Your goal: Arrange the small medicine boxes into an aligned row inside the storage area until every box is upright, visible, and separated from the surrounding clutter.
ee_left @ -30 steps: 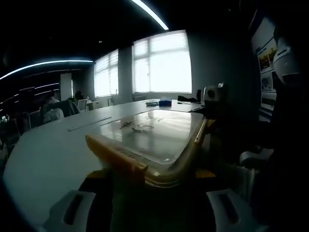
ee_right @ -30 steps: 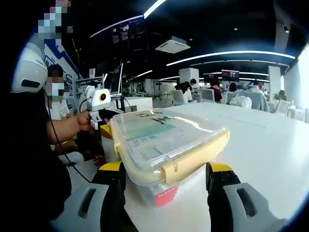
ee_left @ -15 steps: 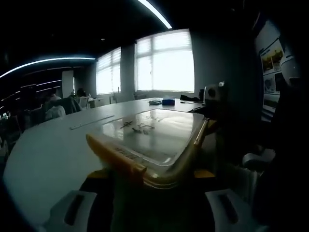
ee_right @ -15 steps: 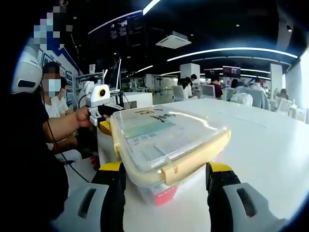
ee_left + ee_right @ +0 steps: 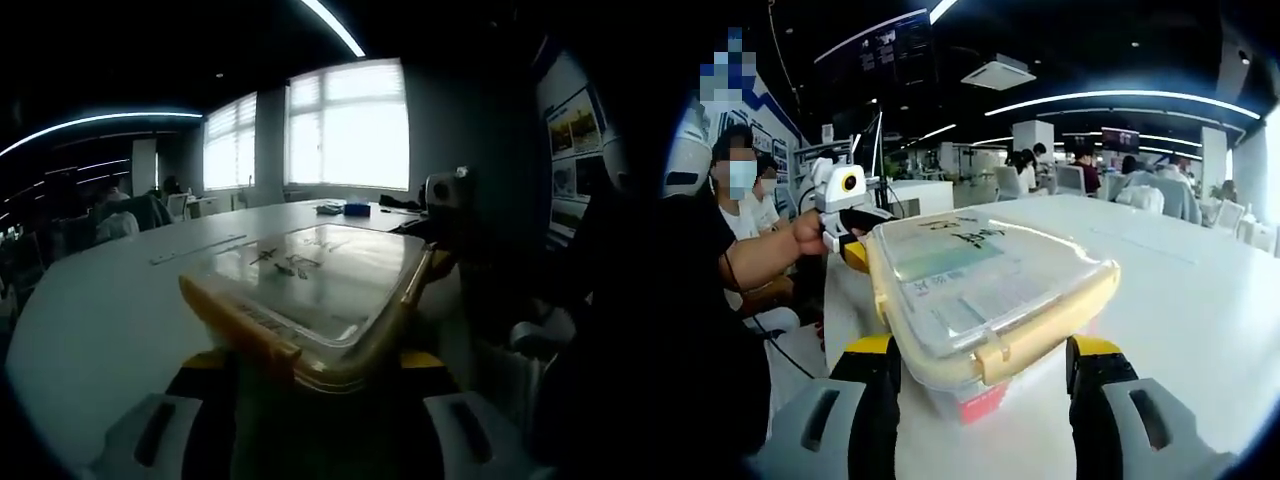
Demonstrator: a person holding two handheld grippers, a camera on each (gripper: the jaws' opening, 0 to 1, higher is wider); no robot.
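A clear plastic storage box with a yellow-rimmed lid rests on the white table, held at both ends. My left gripper has its jaws pressed on either side of the near end. At the far end sits the right gripper. In the right gripper view the same box lies between the jaws of my right gripper. The left gripper, held by a hand, grips the opposite end. Printed packets show dimly through the lid; no single medicine box can be made out.
The long table runs off to the right, with seated people and chairs beyond. A masked person sits at the left. A thin strip and small items lie farther along the table near bright windows.
The box stays clamped between both grippers. Both views have drifted slightly, so the background sits a little differently around the box.
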